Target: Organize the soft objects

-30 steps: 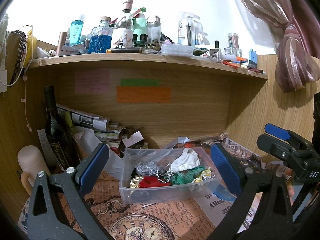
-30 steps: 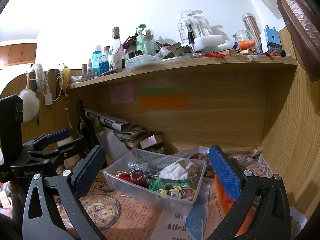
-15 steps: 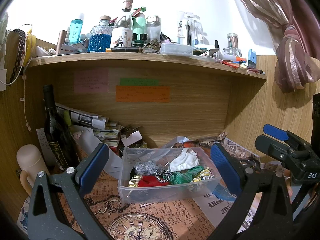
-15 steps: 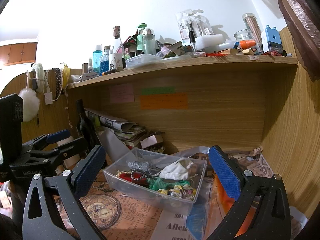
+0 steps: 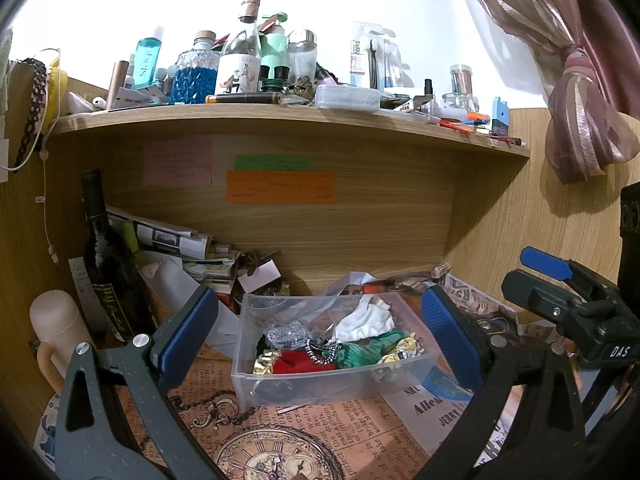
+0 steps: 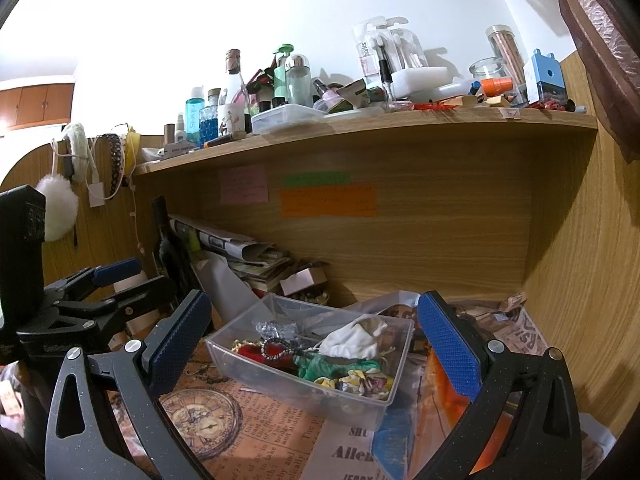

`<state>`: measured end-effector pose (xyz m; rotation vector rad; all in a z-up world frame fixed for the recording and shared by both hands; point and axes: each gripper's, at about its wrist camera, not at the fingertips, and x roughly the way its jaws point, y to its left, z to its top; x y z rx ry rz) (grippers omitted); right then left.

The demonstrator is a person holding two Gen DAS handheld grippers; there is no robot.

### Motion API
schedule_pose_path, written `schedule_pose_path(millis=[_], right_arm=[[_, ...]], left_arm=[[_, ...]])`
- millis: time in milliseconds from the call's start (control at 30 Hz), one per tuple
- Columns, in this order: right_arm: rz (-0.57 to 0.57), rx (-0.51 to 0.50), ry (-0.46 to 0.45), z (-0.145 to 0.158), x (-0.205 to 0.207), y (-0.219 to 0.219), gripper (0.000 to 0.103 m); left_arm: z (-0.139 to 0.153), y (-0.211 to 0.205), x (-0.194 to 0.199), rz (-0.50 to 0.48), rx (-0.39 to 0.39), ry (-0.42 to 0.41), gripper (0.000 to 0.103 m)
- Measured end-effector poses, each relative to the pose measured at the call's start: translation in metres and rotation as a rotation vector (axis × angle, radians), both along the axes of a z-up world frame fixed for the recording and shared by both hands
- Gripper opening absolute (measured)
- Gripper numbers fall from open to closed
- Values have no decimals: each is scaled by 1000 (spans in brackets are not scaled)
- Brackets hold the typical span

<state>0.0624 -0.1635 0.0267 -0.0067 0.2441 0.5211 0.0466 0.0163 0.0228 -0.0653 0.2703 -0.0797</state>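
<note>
A clear plastic bin (image 5: 320, 380) (image 6: 280, 384) sits on the paper-covered desk under the shelf. It holds soft items: a white cloth (image 5: 366, 318) (image 6: 354, 338), a red piece (image 5: 300, 362) (image 6: 272, 350), a green piece (image 5: 366, 352) (image 6: 320, 366), silver and yellow pieces and a bead chain. My left gripper (image 5: 320, 340) is open and empty in front of the bin. My right gripper (image 6: 316, 344) is open and empty, also facing the bin. Each gripper shows at the edge of the other's view (image 5: 568, 292) (image 6: 100, 292).
A dark wine bottle (image 5: 106, 264) and stacked papers (image 5: 172, 240) stand at the back left, a cream mug (image 5: 56, 332) at the left. An orange item (image 6: 448, 396) and a blue item (image 6: 394, 444) lie right of the bin. The shelf (image 5: 280, 114) above carries several bottles.
Both grippers have stayed almost still. The left wrist view has shifted very slightly. The bin and its contents have not moved.
</note>
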Motion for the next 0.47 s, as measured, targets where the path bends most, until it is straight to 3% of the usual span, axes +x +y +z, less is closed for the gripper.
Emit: schedule_pose_path(millis=[467], right_arm=[[4, -13, 21, -5, 9, 4, 103]], left_arm=[[-2, 2, 5, -10, -6, 9, 103]])
